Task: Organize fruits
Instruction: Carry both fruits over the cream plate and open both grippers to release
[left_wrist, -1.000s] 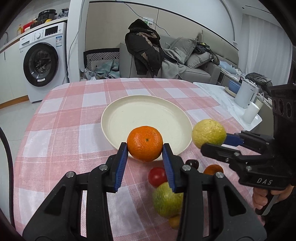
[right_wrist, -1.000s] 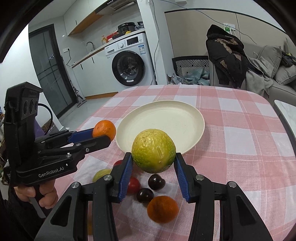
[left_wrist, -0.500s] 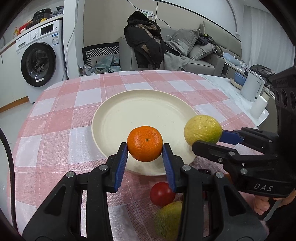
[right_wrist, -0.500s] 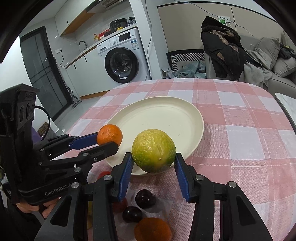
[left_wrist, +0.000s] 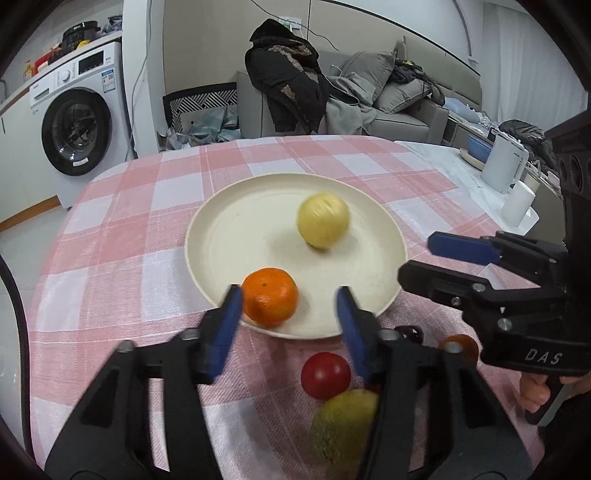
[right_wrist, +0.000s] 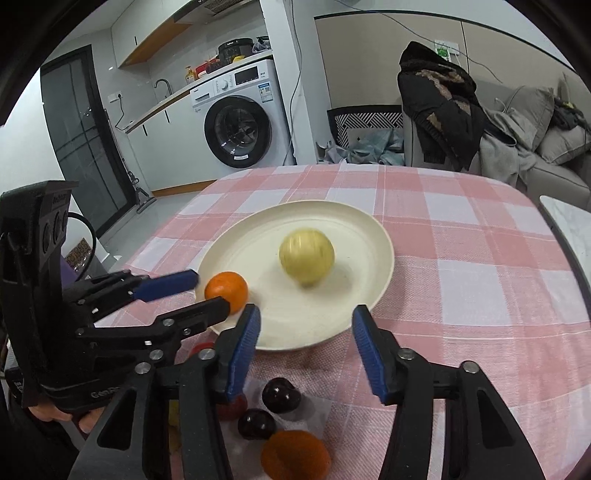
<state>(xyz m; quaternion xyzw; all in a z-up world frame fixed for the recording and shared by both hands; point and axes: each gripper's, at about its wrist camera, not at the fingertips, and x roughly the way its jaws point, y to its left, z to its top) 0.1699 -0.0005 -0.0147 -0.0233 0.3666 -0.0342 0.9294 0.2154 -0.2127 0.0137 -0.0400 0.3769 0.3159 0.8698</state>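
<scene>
Two grippers of mine hung over a table spread with a pink-and-white checked cloth (left_wrist: 122, 236), and the cream plate (left_wrist: 236, 236) sat near the middle of it. Behind the plate stood a grey sofa (left_wrist: 406, 110) heaped with a dark coat (left_wrist: 284, 85) and cushions. Behind the plate and to its left stood a white washing machine (left_wrist: 77, 122) with pots on top. To the right of the plate, on a white side surface, was a white kettle (left_wrist: 504, 162).

My left gripper (left_wrist: 290, 314) was spread wide at the plate's near rim and held nothing. The orange (left_wrist: 270, 297) lay on the plate just inside that rim, close against my left-hand blue pad (left_wrist: 225, 328) and well apart from the other pad; whether it touched the near pad I could not tell.

My right gripper (right_wrist: 306, 343) also gaped with nothing between its pads, poised over the plate's near edge. The yellow-green fruit (right_wrist: 306, 254) sat loose on the plate beyond the pads, blurred in both views.

Off the plate, on the cloth near its front rim, lay a greenish fruit (left_wrist: 343, 421), a red tomato (left_wrist: 325, 374), a second small orange fruit (right_wrist: 295, 456) and two dark cherries (right_wrist: 281, 395).
</scene>
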